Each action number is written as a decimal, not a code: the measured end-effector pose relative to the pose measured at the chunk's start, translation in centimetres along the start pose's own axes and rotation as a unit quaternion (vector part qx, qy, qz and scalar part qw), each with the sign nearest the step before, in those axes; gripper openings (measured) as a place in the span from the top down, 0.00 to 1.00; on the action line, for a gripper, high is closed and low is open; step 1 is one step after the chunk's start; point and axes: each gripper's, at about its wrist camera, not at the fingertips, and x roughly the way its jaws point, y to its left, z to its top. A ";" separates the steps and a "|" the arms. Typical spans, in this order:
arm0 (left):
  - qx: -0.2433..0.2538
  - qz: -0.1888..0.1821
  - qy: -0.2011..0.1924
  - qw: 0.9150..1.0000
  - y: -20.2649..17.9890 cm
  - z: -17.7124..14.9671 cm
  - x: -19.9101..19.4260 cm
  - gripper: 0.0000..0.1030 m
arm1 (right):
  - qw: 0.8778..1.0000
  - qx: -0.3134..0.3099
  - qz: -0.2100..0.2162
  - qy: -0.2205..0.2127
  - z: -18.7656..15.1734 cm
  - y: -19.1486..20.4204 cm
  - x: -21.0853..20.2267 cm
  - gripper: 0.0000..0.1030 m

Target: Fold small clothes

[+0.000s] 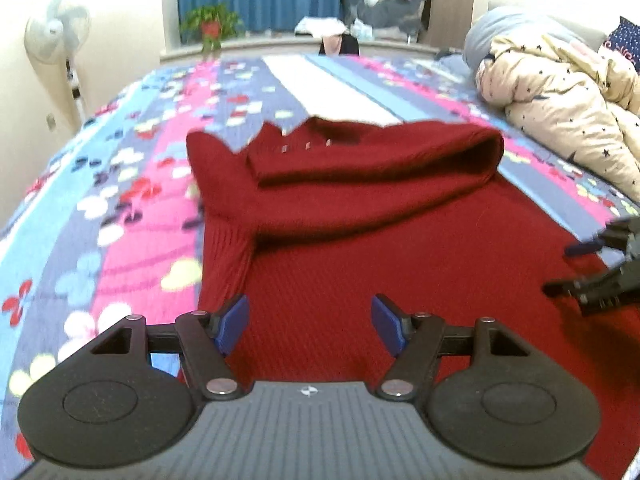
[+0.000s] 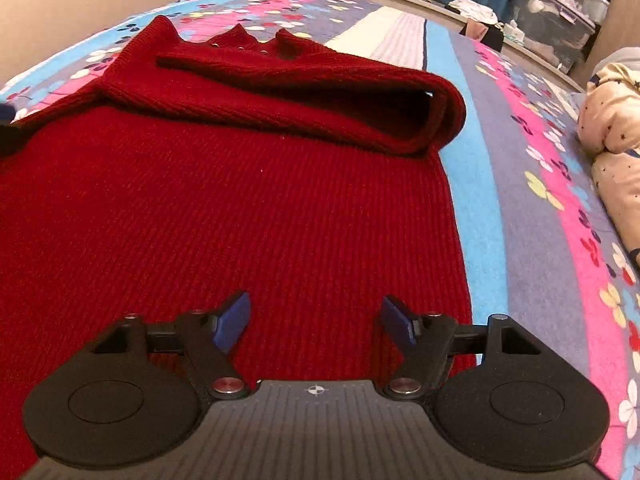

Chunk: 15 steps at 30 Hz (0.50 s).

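The red sweater (image 1: 360, 240) lies across the middle of both frames on the flowered bedspread (image 1: 120, 160); its sleeves are folded in across the chest toward the top of the picture, forming a thick roll that opens at the upper right of the right wrist view, while the flat lower body fills the centre and bottom. The left claw (image 1: 310, 326) is spread, its blue pads holding nothing, low over the hem area at the bottom of the frame; the right claw (image 2: 316, 322) is likewise spread and empty, near the sweater's right edge.

The likely next move is lifting the hem up over the sleeves, and several things could spoil it: a claw may pinch only the top knit layer, so the back layer stays on the bed and the fold skews; it may catch the bedspread along with the hem; uneven lifting between the two claws could twist the fold line; the bulky sleeve roll could slip open if dragged. The star-patterned jacket (image 1: 560, 92) at the upper right sits well apart.
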 end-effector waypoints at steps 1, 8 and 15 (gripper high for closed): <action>-0.015 0.001 -0.006 1.000 0.0 0.8 0.5 0.27 | 1.000 -0.002 0.004 0.001 -0.3 -0.2 -0.1 0.29; -0.209 -0.032 -0.018 0.977 0.7 7.6 7.5 0.18 | 0.999 -0.033 0.026 -0.001 -0.1 -1.4 -0.7 0.29; -0.323 0.020 0.033 0.946 1.9 10.8 16.9 0.12 | 0.996 -0.080 0.025 -0.005 -0.2 -1.1 -1.2 0.29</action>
